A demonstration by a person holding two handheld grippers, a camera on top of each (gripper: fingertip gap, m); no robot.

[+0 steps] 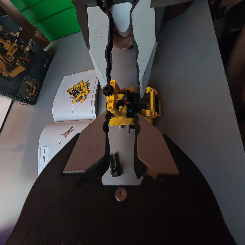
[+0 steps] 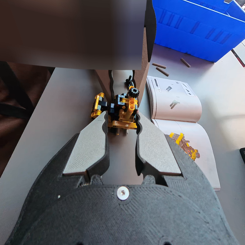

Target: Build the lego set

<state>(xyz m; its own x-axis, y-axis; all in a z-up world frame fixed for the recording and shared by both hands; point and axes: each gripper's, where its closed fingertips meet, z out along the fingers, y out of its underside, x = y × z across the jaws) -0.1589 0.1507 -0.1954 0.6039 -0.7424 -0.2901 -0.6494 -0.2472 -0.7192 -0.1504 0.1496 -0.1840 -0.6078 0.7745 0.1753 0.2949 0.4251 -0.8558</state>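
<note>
Left gripper (image 1: 121, 116) and right gripper (image 2: 121, 118) both clamp the lego model (image 1: 127, 104) (yellow-black) from opposite ends.

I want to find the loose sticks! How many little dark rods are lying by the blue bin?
3. Two dark rods lie close together near the instruction booklet; one lies apart, by the blue bin. More may be hidden behind the grippers.

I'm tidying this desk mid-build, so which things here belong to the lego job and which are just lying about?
Job:
yellow and black model, held between left gripper and right gripper
open instruction booklet
dark assembled piece
loose dark axles
set box

Lying about:
green boxes
blue crate
</note>
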